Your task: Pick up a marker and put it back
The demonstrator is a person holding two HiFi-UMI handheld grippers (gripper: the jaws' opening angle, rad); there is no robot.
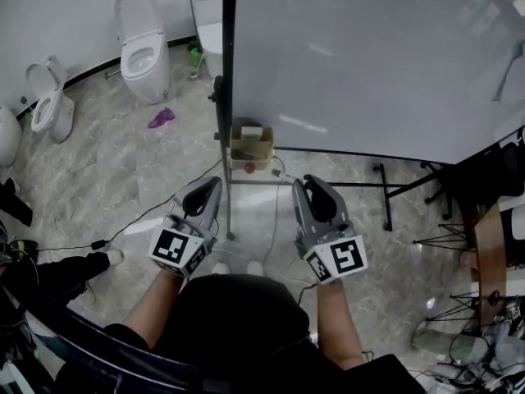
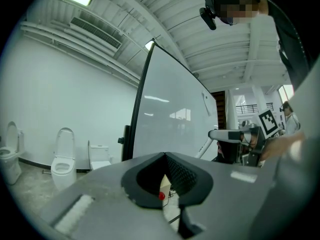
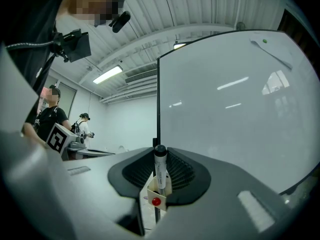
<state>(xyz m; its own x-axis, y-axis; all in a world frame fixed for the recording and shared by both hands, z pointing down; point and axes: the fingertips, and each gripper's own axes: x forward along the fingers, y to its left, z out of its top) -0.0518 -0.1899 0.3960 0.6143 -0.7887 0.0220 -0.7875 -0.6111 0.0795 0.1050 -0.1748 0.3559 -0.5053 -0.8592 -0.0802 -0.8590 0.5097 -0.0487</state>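
Whiteboard (image 1: 369, 56) edge ahead, floor (image 1: 123, 179) space leftward; right claw (image 1: 312, 180) grips marker (image 3: 160, 168) (upright), left claw (image 1: 215, 184) closed.

Head view: the white-barrelled, black-capped marker (image 3: 160, 170) doesn't show, the grey right gripper (image 1: 310, 185) covers it. Right gripper view: can't tell where the marker's lower end stops against the small brown cardboard box (image 3: 149, 191). Left gripper view: the grey left gripper (image 2: 165, 156) hides the box apart from a sliver. Box contents too small to tell. Large whiteboard (image 1: 369, 56) cut off at top and right.
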